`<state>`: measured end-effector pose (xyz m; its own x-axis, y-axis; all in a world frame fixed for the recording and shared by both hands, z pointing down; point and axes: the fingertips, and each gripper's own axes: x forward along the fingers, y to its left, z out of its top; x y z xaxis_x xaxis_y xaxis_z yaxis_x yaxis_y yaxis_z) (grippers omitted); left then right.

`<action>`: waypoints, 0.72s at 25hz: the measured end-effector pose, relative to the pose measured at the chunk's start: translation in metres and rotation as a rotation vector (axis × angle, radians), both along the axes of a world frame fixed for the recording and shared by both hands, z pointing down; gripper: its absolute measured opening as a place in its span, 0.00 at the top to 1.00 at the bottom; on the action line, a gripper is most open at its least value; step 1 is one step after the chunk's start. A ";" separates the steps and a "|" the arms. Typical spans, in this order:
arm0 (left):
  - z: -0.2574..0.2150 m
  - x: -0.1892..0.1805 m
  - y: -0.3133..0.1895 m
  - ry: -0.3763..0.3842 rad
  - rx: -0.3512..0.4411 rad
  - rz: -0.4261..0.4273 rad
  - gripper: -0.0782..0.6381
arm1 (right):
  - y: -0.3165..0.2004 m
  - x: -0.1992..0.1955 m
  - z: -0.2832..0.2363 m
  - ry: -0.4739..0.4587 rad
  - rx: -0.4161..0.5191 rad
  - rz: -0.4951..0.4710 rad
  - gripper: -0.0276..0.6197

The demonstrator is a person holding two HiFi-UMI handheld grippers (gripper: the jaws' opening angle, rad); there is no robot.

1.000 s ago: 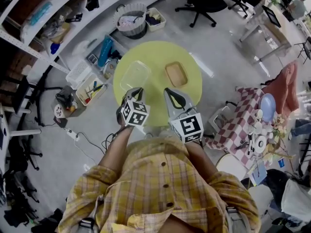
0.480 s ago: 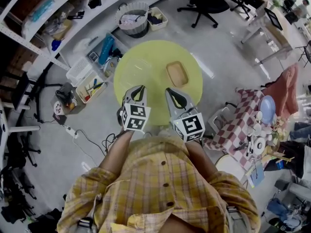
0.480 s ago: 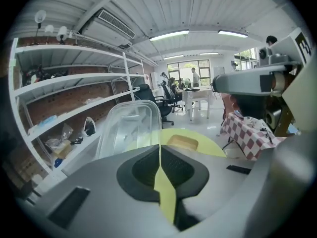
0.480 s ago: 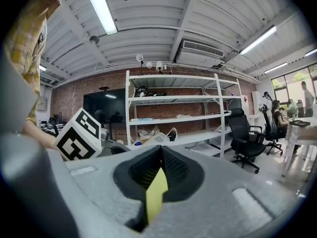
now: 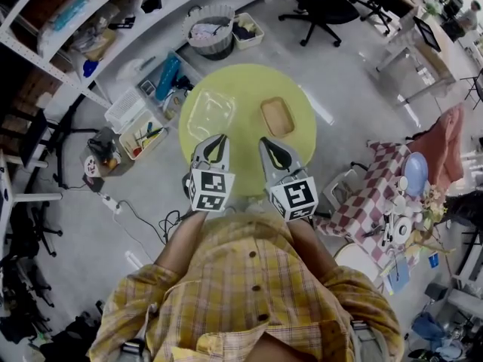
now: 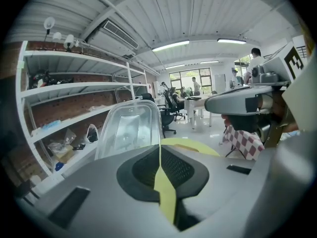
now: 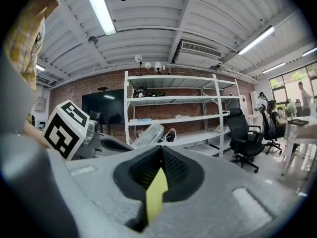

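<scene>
We see a clear, glossy plastic container (image 5: 210, 111). The round yellow table (image 5: 245, 85) looks smooth and matt to us.

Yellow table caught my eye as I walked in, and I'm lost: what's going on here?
A person in a yellow checked shirt holds a gripper in each hand over the near edge of the round yellow table. The left gripper is shut on the near rim of a clear container, which it holds tilted up. The right gripper is shut and empty beside it. A shallow tan tray lies on the table beyond it, untouched.
</scene>
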<state>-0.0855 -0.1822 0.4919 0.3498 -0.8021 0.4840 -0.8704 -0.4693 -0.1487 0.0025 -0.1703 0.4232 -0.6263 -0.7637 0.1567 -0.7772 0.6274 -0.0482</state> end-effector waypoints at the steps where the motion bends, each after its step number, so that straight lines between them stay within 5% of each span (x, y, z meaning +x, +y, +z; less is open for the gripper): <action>1: -0.002 -0.001 0.002 -0.001 0.009 -0.001 0.87 | 0.000 -0.001 0.000 0.000 0.000 -0.001 0.96; 18: -0.025 0.001 0.022 0.041 0.084 0.000 0.87 | 0.006 -0.002 0.003 0.008 -0.004 0.006 0.96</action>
